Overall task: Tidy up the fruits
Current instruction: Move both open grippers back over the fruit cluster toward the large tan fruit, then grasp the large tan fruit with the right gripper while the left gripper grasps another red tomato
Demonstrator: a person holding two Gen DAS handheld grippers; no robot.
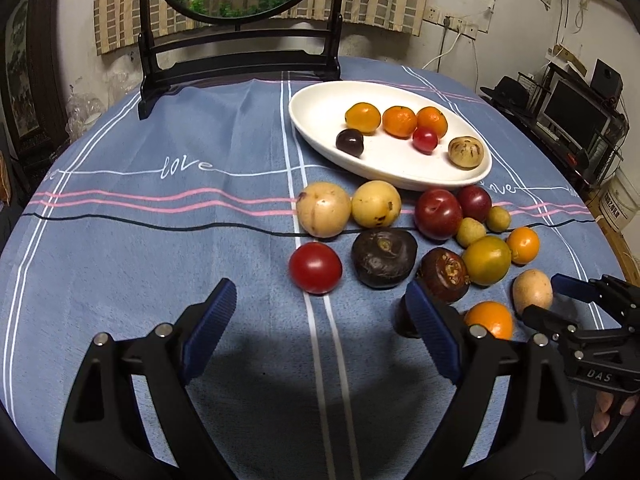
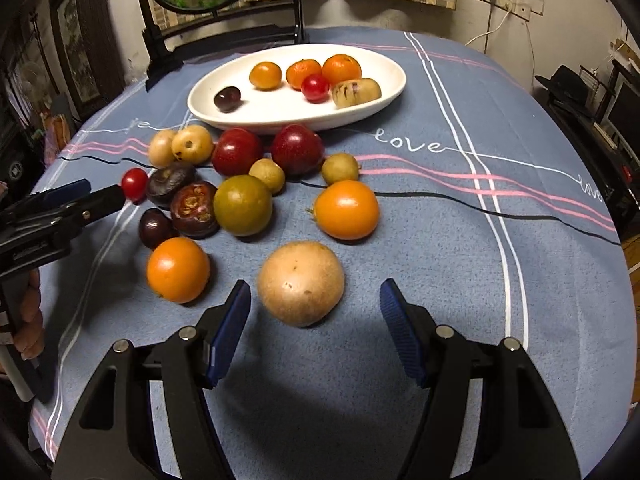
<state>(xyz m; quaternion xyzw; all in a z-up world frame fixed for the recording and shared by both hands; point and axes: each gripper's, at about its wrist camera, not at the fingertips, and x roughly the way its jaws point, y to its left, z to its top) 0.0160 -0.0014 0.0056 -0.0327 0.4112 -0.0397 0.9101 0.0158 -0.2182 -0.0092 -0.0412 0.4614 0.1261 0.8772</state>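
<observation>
A white oval plate (image 1: 320, 108) (image 2: 384, 80) holds several small fruits: oranges, a red tomato, a dark plum and a striped melon. Many more fruits lie loose on the blue cloth in front of it. My left gripper (image 1: 320, 312) is open and empty, just short of a red tomato (image 1: 315, 267) and a dark purple fruit (image 1: 383, 258). My right gripper (image 2: 316, 316) is open, its jaws standing either side of a tan round fruit (image 2: 301, 282) without touching it. It also shows in the left wrist view (image 1: 548, 296), around the same tan fruit (image 1: 532, 290).
A black stand with an oval picture (image 1: 240, 52) stands at the table's back edge. An orange (image 2: 178, 269) lies left of the tan fruit. A larger orange (image 2: 346, 209) and a green-yellow citrus (image 2: 243, 205) lie beyond it. Shelves with electronics (image 1: 572, 120) are at right.
</observation>
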